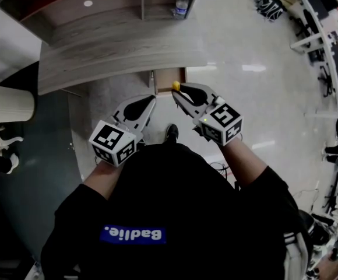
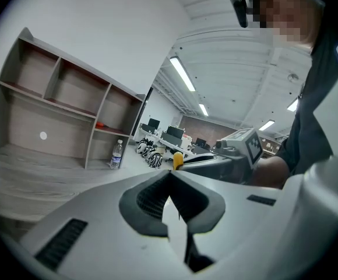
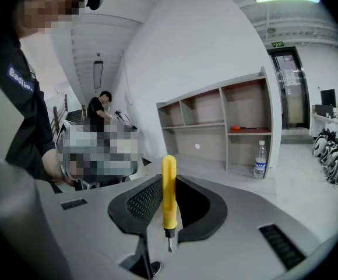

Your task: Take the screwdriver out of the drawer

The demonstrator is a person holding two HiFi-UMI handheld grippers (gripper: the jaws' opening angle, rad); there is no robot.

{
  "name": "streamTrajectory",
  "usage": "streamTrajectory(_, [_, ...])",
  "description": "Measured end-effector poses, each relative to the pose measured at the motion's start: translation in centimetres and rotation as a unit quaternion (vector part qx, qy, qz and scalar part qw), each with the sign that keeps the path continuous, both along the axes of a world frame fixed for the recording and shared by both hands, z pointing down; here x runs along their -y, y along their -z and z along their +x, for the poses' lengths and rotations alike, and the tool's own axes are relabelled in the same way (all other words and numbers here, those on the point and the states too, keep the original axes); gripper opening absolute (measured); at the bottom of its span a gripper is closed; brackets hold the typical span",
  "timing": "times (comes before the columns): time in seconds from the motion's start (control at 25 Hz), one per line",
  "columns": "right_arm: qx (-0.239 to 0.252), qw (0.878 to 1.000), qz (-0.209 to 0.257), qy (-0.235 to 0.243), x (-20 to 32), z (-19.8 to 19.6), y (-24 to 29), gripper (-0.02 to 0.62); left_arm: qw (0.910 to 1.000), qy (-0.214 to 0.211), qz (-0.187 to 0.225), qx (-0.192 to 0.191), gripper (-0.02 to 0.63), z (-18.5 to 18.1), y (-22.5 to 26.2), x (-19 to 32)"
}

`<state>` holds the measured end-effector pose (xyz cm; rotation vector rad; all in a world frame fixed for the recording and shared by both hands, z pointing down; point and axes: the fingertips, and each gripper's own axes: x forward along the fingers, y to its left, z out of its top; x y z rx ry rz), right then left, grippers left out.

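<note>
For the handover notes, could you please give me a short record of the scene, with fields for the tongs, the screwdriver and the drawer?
left tongs: shut, empty
right tongs: shut on the screwdriver
screwdriver: yellow handle between the pads, metal tip showing
drawer: open at the desk's front edge, just past the right tongs
desk: shelf at the back, bottle beside it
task state: screwdriver is in the tongs, not lying in the drawer

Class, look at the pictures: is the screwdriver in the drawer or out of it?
Out. The screwdriver is clamped by its yellow handle in the right gripper, held up in the air over the open drawer.
</note>
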<state>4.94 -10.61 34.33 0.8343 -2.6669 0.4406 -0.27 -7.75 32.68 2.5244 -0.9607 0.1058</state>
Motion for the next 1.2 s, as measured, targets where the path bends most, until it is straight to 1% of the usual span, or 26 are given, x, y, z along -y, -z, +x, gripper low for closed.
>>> streamTrajectory(0.16, [0.006, 1.0, 0.0, 0.006, -0.1, -0.3, 0.5, 0.091, 1.0, -0.001, 0.003, 0.0, 0.002, 0.0, 0.3, 0.3])
streamTrajectory(0.4, [0.017, 1.0, 0.0, 0.0, -0.1, -0.2, 0.9, 0.091, 1.0, -0.002, 0.003, 0.001, 0.002, -0.1, 0.3, 0.3])
streamTrajectory(1.2, [0.014, 1.0, 0.005, -0.001, -0.1, -0.5, 1.6, 0.091, 1.0, 0.0, 0.009, -0.001, 0.002, -0.9, 0.7, 0.1])
